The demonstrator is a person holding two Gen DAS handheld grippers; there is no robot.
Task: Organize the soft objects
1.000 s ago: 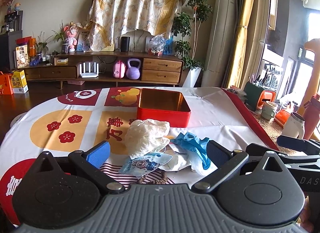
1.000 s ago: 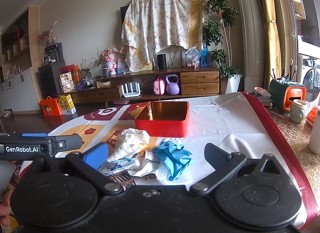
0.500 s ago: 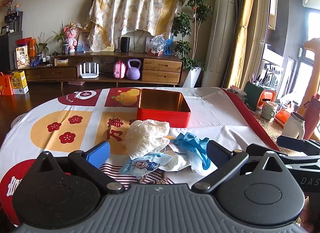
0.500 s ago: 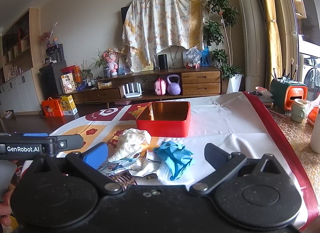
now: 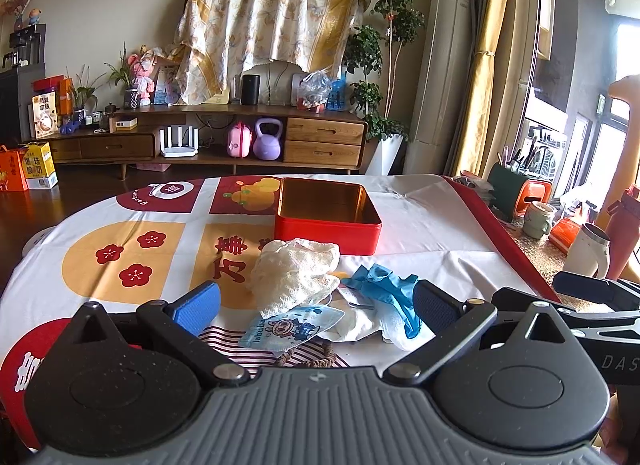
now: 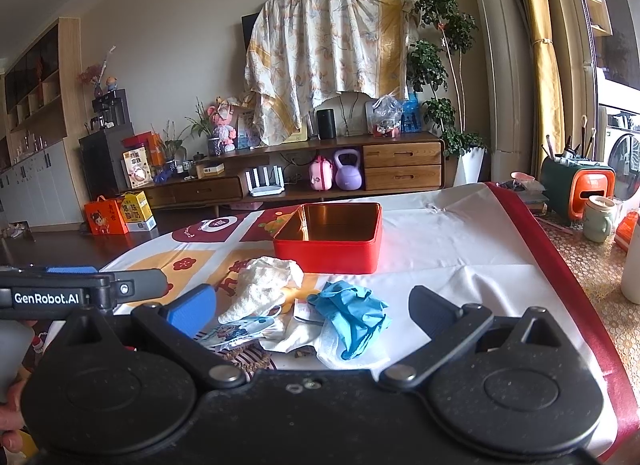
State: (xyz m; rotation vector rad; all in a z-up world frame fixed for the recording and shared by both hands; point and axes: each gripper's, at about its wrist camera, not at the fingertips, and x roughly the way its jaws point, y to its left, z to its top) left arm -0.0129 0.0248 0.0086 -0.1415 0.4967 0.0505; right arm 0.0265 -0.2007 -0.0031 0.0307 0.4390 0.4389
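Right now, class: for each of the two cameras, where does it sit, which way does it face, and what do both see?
Left wrist: on the left gripper, facing across the table to the red tin; its open fingers show, with the right gripper alongside.
Right wrist: on the right gripper, facing likewise; open fingers, the left gripper and a hand show.
Shared: tin, white cloth, blue glove.
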